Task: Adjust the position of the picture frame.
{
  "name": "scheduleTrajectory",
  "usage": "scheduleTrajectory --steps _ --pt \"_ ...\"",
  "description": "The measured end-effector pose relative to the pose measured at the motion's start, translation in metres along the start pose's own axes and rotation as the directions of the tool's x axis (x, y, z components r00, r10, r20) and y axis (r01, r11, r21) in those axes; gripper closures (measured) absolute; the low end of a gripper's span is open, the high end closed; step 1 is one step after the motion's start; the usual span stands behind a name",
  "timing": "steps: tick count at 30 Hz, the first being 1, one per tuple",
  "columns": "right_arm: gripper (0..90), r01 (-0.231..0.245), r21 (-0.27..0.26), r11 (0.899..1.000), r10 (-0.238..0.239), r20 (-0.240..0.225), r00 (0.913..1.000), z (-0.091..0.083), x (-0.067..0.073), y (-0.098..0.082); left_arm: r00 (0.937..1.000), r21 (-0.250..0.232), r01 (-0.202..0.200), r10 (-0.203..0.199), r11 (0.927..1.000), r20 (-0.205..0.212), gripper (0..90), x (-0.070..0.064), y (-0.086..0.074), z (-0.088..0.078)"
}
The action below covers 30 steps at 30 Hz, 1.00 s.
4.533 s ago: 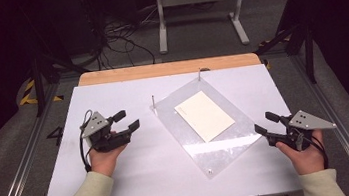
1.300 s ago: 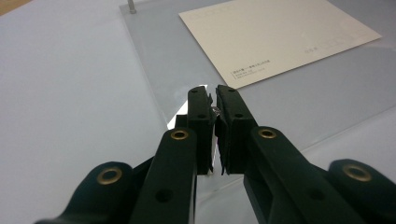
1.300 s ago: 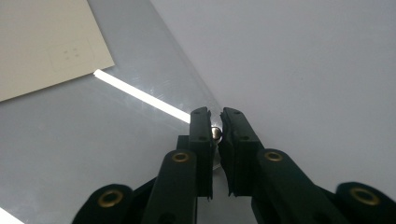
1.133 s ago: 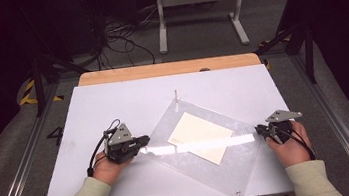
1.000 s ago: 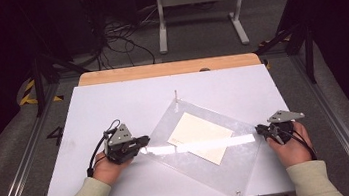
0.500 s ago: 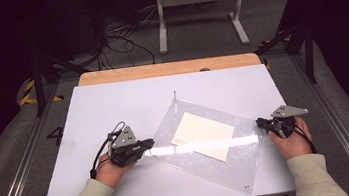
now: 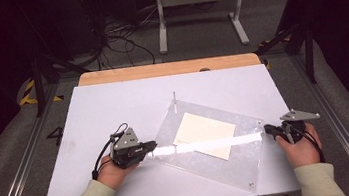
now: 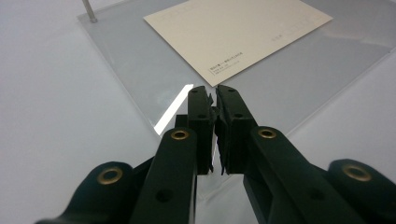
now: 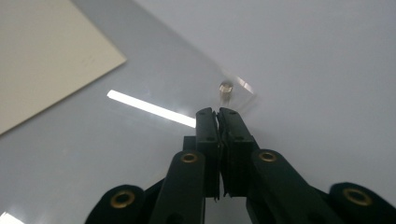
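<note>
The white tabletop (image 7: 113, 105) has wide bare room in the upper left and along the left side of the high view, and a strip of wood along its far edge. A clear plastic sheet (image 7: 243, 162) lies slanted in the lower middle; its lower right corner comes close to the tabletop's near edge and its right edge lies near the tabletop's right edge. A cream card (image 7: 204, 134) lies at the middle of the sheet, whether on it or under it I cannot tell. A thin metal pin (image 7: 174, 98) stands at the sheet's top corner, and a small stud (image 9: 226, 88) stands at another corner in the right gripper view.

The left gripper (image 7: 150, 144), at the sheet's left corner, is closed on that edge, the plastic between its jaws in the left gripper view (image 8: 215, 105). The right gripper (image 7: 268, 128), at the sheet's right corner, has just been closing; its jaws meet over the sheet by the stud (image 9: 218, 116), and whether they pinch the edge I cannot tell.
</note>
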State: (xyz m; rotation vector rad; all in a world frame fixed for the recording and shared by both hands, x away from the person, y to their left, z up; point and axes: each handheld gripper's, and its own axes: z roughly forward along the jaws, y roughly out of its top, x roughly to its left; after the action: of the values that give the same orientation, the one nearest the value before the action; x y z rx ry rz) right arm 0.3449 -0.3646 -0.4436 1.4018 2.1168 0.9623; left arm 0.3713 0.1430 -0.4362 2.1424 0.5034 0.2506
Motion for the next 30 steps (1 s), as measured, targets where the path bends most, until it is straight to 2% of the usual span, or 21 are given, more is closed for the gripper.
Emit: scheduleTrajectory --steps 2,4,5,7,9,10,11,12,13,14,15,16,18,19,20,22,25,26,27,29,30 --pt "89.3 0.01 0.025 1.0 -0.009 -0.055 0.9984 -0.011 0.01 -0.008 1.0 0.006 -0.007 0.007 1.0 0.003 84.9 -0.002 0.0 -0.001" --pt "89.4 0.058 0.029 0.998 -0.053 -0.153 0.9867 -0.025 0.027 -0.015 1.0 0.004 -0.005 0.005 1.0 0.002 84.9 -0.003 0.0 -0.001" --pt "89.4 0.058 0.029 0.998 -0.053 -0.153 0.9867 -0.025 0.027 -0.015 1.0 0.004 -0.005 0.005 1.0 0.002 84.9 -0.003 0.0 -0.001" --pt "89.4 0.131 0.034 0.991 -0.12 -0.239 0.9636 -0.036 0.048 -0.022 1.0 0.002 -0.003 0.003 1.0 0.002 84.9 -0.003 -0.001 -0.001" --pt "89.5 0.209 0.035 0.977 -0.188 -0.317 0.9298 -0.047 0.072 -0.029 1.0 0.003 -0.004 0.004 1.0 0.0 84.9 -0.003 -0.001 -0.001" --pt "89.7 0.221 0.031 0.975 -0.198 -0.332 0.9224 -0.049 0.076 -0.03 1.0 0.002 -0.004 0.004 1.0 0.0 84.9 -0.003 -0.001 -0.001" --pt "89.9 0.241 0.025 0.97 -0.215 -0.363 0.9064 -0.051 0.084 -0.032 1.0 0.002 -0.003 0.003 1.0 0.0 84.8 -0.003 -0.001 -0.001" --pt "90.0 0.253 0.024 0.967 -0.225 -0.382 0.8966 -0.052 0.09 -0.033 1.0 0.002 -0.004 0.004 1.0 -0.001 84.9 -0.003 -0.001 -0.001" --pt "90.0 0.27 0.024 0.963 -0.237 -0.411 0.8805 -0.051 0.099 -0.033 1.0 0.003 -0.005 0.005 1.0 -0.002 84.9 -0.003 -0.001 -0.001" --pt "90.0 0.279 0.025 0.96 -0.242 -0.424 0.8728 -0.05 0.103 -0.033 1.0 0.002 -0.004 0.004 1.0 0.002 84.9 -0.003 -0.001 0.0" --pt "90.0 0.298 0.031 0.954 -0.253 -0.444 0.8593 -0.046 0.109 -0.034 1.0 0.001 -0.003 0.003 1.0 0.004 84.8 -0.003 -0.001 0.0" --pt "90.0 0.313 0.038 0.949 -0.263 -0.454 0.8513 -0.042 0.114 -0.035 1.0 -0.001 -0.003 0.003 1.0 0.005 84.8 -0.003 -0.001 0.0" --pt "90.0 0.336 0.057 0.94 -0.273 -0.461 0.8441 -0.033 0.121 -0.036 1.0 -0.002 -0.004 0.004 1.0 0.007 84.8 -0.002 -0.001 0.0" --pt "90.0 0.324 0.052 0.945 -0.26 -0.485 0.8352 -0.03 0.124 -0.037 1.0 -0.003 -0.006 0.006 1.0 0.006 84.8 -0.002 -0.002 -0.001" --pt "90.0 0.334 0.057 0.941 -0.265 -0.489 0.8308 -0.029 0.126 -0.036 1.0 -0.004 -0.005 0.005 1.0 0.007 84.8 -0.002 -0.002 -0.001" --pt "90.0 0.377 0.084 0.923 -0.293 -0.482 0.8258 -0.027 0.132 -0.037 1.0 -0.005 -0.005 0.005 1.0 0.007 84.8 -0.002 -0.002 -0.001" --pt "90.0 0.397 0.082 0.914 -0.315 -0.473 0.8227 -0.027 0.134 -0.037 0.9999 -0.006 -0.004 0.004 1.0 0.011 84.9 -0.002 -0.001 0.0" --pt "90.0 0.402 0.075 0.913 -0.325 -0.463 0.8247 -0.027 0.133 -0.036 0.9999 -0.003 -0.004 0.004 1.0 0.016 85.0 -0.003 -0.001 0.0" --pt "90.0 0.406 0.067 0.911 -0.339 -0.44 0.8317 -0.026 0.131 -0.036 0.9997 0.001 -0.005 0.005 1.0 0.023 85.1 -0.004 0.0 0.0" --pt "90.0 0.398 0.063 0.915 -0.345 -0.388 0.8547 -0.024 0.123 -0.033 0.999 0.006 -0.016 0.016 0.9999 0.042 85.1 -0.008 0.001 0.001" --pt "90.0 0.375 0.064 0.925 -0.33 -0.356 0.8742 -0.02 0.113 -0.03 0.999 0.009 -0.021 0.02 0.9997 0.04 85.1 -0.01 0.002 0.002"
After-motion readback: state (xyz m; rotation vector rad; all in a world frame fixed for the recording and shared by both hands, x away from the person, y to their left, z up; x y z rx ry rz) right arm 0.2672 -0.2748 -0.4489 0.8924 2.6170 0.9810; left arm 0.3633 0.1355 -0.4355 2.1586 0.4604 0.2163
